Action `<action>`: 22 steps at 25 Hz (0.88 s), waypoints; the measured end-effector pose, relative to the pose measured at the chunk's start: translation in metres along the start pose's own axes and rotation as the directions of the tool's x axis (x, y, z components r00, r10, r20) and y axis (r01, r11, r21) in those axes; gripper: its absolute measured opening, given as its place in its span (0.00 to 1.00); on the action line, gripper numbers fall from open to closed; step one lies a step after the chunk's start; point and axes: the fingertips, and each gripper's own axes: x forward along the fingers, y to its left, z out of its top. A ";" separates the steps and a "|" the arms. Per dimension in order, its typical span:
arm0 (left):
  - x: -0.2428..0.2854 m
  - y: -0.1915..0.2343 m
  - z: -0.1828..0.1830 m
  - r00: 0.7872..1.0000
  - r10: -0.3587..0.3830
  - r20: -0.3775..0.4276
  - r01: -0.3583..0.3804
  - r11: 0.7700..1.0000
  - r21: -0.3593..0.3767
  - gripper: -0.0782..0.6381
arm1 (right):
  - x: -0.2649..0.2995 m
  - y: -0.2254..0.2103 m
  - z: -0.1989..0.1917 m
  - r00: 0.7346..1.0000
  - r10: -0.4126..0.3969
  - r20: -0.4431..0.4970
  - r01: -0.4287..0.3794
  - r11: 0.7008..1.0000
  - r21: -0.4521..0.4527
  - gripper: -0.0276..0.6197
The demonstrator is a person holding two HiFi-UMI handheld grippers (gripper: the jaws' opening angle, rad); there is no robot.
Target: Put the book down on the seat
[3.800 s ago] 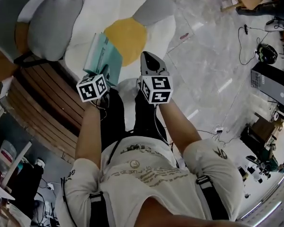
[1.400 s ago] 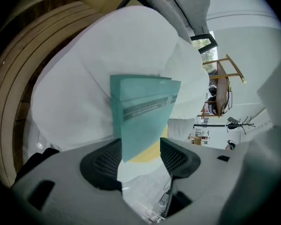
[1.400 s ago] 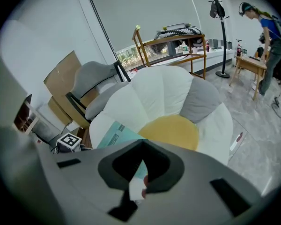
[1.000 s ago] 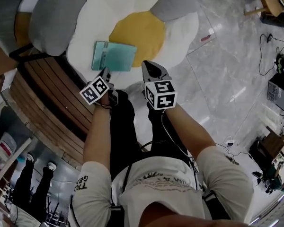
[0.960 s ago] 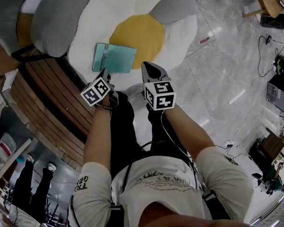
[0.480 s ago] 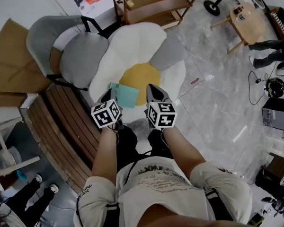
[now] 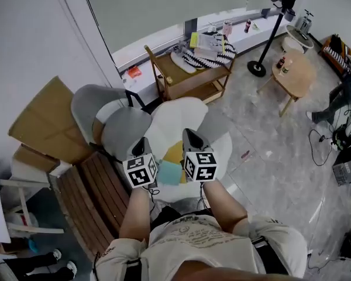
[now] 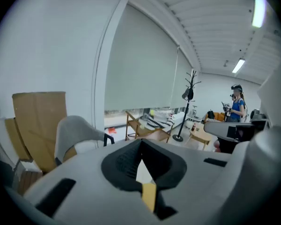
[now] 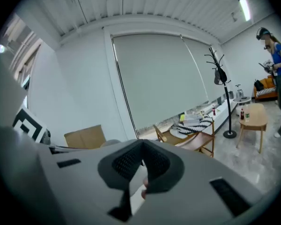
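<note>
Head view: the book (image 7: pixel 169 172) is lying flat on the seat (image 7: pixel 175 113), on the near side of its yellow middle. It is showing between the left gripper (image 7: pixel 140 145) and the right gripper (image 7: pixel 191 138), which are both hanging over it and partly covering it. The task is looking done, so the risks are all about undoing it. The seat is looking soft and rounded, so the book may be sitting on a slope. The person is standing close over the near edge, and a nudge from a leg could be tipping the book toward the floor. I cannot tell how close the book is lying to that edge, because the marker cubes are hiding its sides. The grey chair (image 7: pixel 126 130) is standing just beside the seat, and bumping it would likely be shaking the cushion too. Left gripper view: the left gripper (image 8: pixel 141 149) is showing its jaws together with nothing in them, pointing out across the room at the window blind (image 8: pixel 140 64). The book is not showing here, so any drop back down would be going in blind. Right gripper view: the right gripper (image 9: pixel 141 149) is likewise keeping its jaws closed on nothing, looking toward the coat stand (image 9: pixel 220 74), with the book out of view again. A careless downward swing of either gripper is looking like the likeliest way of knocking the book off.
</note>
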 end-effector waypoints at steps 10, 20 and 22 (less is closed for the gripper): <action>-0.051 -0.026 0.126 0.970 -0.039 0.239 0.024 0.998 0.065 0.14 | -0.027 0.020 0.135 0.966 0.057 0.252 -0.029 0.993 -0.116 0.08; -0.062 -0.043 0.164 0.953 -0.063 0.295 0.040 0.996 0.083 0.14 | -0.052 0.002 0.195 0.929 0.039 0.369 0.022 0.987 -0.159 0.08; -0.061 -0.043 0.162 0.955 -0.067 0.291 0.045 0.996 0.081 0.14 | -0.053 0.000 0.191 0.931 0.030 0.363 0.029 0.987 -0.157 0.08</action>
